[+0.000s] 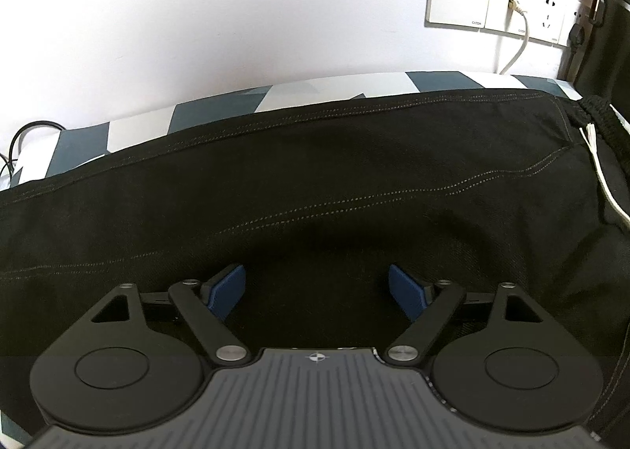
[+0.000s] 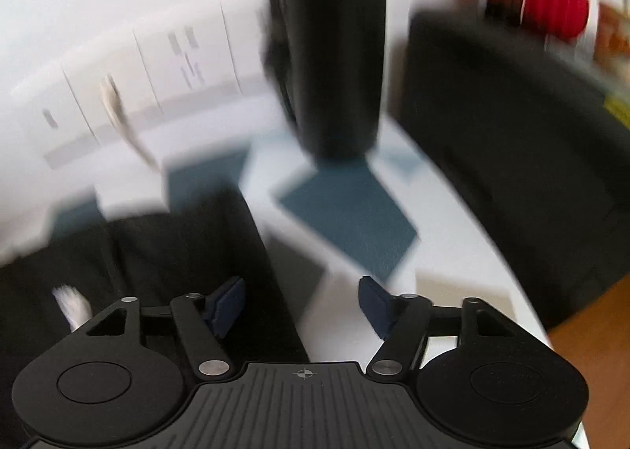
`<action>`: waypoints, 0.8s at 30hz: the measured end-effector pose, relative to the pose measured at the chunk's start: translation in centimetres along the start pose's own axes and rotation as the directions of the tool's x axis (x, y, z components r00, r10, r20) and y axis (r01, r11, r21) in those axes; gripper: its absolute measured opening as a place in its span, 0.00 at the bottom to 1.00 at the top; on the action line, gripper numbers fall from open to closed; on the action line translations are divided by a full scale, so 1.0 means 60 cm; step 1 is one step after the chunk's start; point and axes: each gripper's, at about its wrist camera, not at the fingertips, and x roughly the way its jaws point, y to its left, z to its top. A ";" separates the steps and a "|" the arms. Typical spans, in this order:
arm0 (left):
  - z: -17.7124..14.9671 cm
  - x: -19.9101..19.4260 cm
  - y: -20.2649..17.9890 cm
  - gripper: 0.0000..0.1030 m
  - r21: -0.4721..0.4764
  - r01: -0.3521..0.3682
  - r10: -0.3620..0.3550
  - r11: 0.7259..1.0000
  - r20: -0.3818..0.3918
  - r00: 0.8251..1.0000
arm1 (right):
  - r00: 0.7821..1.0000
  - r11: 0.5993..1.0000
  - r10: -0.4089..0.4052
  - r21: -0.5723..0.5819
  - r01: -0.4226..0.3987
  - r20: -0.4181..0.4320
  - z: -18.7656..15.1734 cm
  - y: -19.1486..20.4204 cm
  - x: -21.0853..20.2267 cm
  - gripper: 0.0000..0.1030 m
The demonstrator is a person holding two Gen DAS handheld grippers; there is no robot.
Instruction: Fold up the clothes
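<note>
Black trousers [image 1: 315,181] lie flat for folding; left gripper [image 1: 317,291] over them and right gripper [image 2: 301,303] at their edge, both gaping wide, empty.

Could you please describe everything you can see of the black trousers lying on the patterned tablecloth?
The black trousers look like dark denim with rows of pale contrast stitching along the seams. They lie spread flat across the teal-and-white tablecloth, filling most of the left wrist view. At their right end sits a gathered elastic waistband with a white drawstring. The left gripper is open just above the fabric; whether it touches is unclear. The right gripper, also open, is at the waistband edge in a blurred view.
</note>
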 end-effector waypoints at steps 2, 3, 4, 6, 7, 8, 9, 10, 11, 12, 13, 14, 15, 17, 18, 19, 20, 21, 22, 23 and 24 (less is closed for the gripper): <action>-0.002 0.000 0.002 0.80 -0.014 0.002 -0.002 1.000 0.002 1.000 | 0.998 0.997 0.061 -0.047 -0.061 -0.007 0.009 0.020 0.003 0.60; -0.002 0.001 0.003 0.80 -0.018 0.002 -0.002 1.000 0.001 1.000 | 0.996 0.993 0.080 -0.084 -0.081 -0.026 0.011 0.034 0.010 0.56; -0.001 0.001 0.003 0.80 -0.022 0.002 -0.002 1.000 0.001 1.000 | 0.994 0.988 0.097 -0.120 -0.102 -0.046 0.013 0.048 0.018 0.49; -0.002 0.001 0.002 0.80 -0.018 0.000 0.000 1.000 0.003 1.000 | 0.995 0.985 0.055 -0.156 -0.068 -0.087 0.012 0.065 0.054 0.45; -0.003 0.001 0.002 0.80 -0.013 -0.001 0.001 1.000 0.005 1.000 | 0.993 0.986 0.042 -0.158 -0.058 -0.106 0.011 0.067 0.070 0.39; -0.003 0.001 0.002 0.81 -0.010 -0.002 0.002 1.000 0.006 1.000 | 0.992 0.986 0.048 -0.155 -0.065 -0.113 0.009 0.066 0.079 0.30; -0.003 0.001 0.002 0.81 -0.008 -0.003 0.003 1.000 0.005 1.000 | 0.995 0.987 0.037 -0.153 -0.051 -0.091 0.010 0.064 0.086 0.23; -0.002 0.001 0.002 0.81 -0.005 -0.007 0.007 1.000 0.005 1.000 | 0.997 0.987 0.012 -0.160 -0.023 -0.071 0.010 0.065 0.088 0.23; -0.002 0.003 0.002 0.84 -0.001 -0.014 0.014 1.000 0.007 1.000 | 0.999 0.986 -0.014 -0.165 0.005 -0.052 0.010 0.065 0.091 0.23; -0.001 0.005 0.002 0.87 0.003 -0.022 0.022 1.000 0.009 1.000 | 0.998 0.983 -0.044 -0.180 0.037 -0.039 0.013 0.069 0.096 0.22; 0.000 0.007 0.002 0.91 0.007 -0.029 0.029 1.000 0.011 1.000 | 0.997 0.979 -0.075 -0.193 0.068 -0.026 0.017 0.073 0.100 0.19; 0.001 0.009 0.003 0.94 0.003 -0.031 0.031 1.000 0.012 0.999 | 0.994 0.973 -0.105 -0.207 0.100 -0.013 0.021 0.077 0.105 0.11; 0.002 0.012 0.007 0.95 -0.009 -0.029 0.029 1.000 0.010 1.000 | 0.989 0.971 -0.143 -0.200 0.133 -0.036 0.023 0.073 0.117 0.01; 0.007 0.015 0.014 0.94 -0.032 -0.024 0.024 0.999 -0.002 1.000 | 0.987 0.980 -0.150 -0.141 0.140 -0.062 0.027 0.056 0.126 0.04; 0.010 0.012 0.016 0.92 -0.032 -0.034 0.033 0.999 -0.010 0.999 | 0.991 0.990 -0.118 -0.088 0.112 -0.063 0.029 0.043 0.124 0.07; 0.011 0.006 0.018 0.88 -0.029 -0.047 0.046 0.998 -0.011 0.999 | 0.993 0.994 -0.106 -0.046 0.104 -0.045 0.030 0.032 0.114 0.20; 0.010 -0.006 0.022 0.87 -0.035 -0.047 0.047 0.998 0.002 0.999 | 0.997 0.997 -0.080 -0.023 0.080 -0.020 0.028 0.025 0.100 0.31; 0.008 -0.021 0.029 0.87 -0.048 -0.039 0.040 0.998 0.022 0.999 | 0.998 0.998 -0.062 -0.005 0.062 0.011 0.024 0.020 0.082 0.37; 0.006 -0.038 0.038 0.87 -0.069 -0.022 0.025 0.997 0.042 0.999 | 0.999 0.999 -0.028 0.025 0.027 0.034 0.020 0.011 0.060 0.48; 0.004 -0.055 0.050 0.87 -0.098 0.004 0.002 0.995 0.057 0.998 | 0.998 0.998 0.007 0.054 -0.010 0.058 0.016 0.002 0.038 0.56; 0.002 -0.073 0.062 0.87 -0.126 0.033 -0.024 0.991 0.069 0.997 | 0.996 0.996 0.040 0.082 -0.047 0.082 0.012 -0.006 0.016 0.65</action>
